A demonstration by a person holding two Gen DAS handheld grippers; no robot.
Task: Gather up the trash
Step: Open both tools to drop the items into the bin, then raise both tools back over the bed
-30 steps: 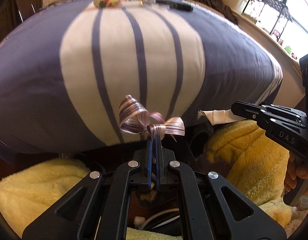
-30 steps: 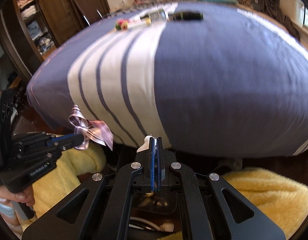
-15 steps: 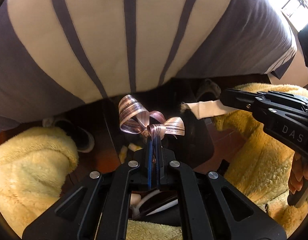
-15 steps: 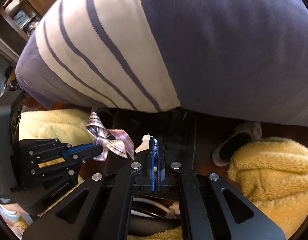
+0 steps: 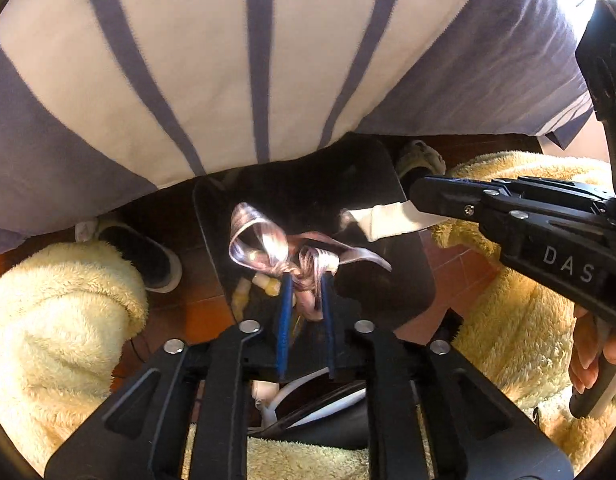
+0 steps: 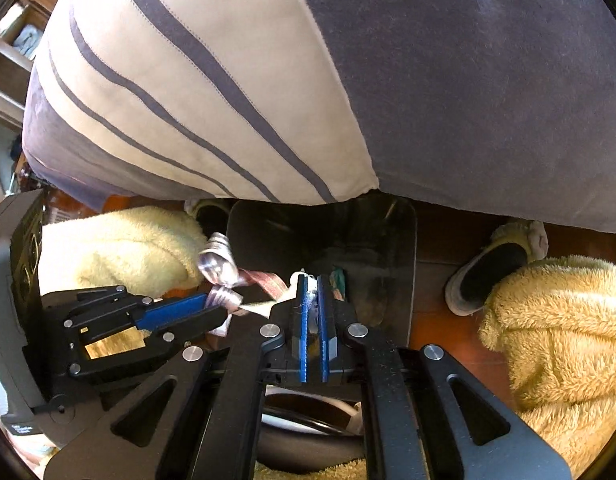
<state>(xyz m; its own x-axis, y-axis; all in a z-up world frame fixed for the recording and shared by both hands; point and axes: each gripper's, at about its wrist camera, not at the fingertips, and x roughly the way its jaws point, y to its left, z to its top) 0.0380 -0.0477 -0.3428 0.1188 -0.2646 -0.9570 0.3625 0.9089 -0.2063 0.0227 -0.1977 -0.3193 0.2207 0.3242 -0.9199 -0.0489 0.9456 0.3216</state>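
Observation:
My left gripper (image 5: 306, 280) has its jaws parted, and a shiny pink ribbon bow (image 5: 268, 246) sits loosely between the fingertips, above the open black trash bin (image 5: 412, 280). The bow also shows in the right wrist view (image 6: 222, 276) at the left gripper's tip. My right gripper (image 6: 313, 284) has its jaws slightly parted around a piece of white paper (image 6: 314, 292), also over the bin (image 6: 404, 280). In the left wrist view the paper (image 5: 388, 218) sticks out from the right gripper's tip. Small yellowish scraps (image 5: 264, 282) lie inside the bin.
The striped purple and cream bedspread (image 5: 248, 60) overhangs the bin's far side. Yellow fluffy fabric (image 5: 48, 320) lies on both sides. Slippers (image 6: 492, 268) sit on the red-brown tiled floor (image 5: 460, 268) beside the bin.
Both grippers tilted down from the bed to above the bin. The left jaws opened, loosening the ribbon bow. The right jaws parted slightly around the paper.

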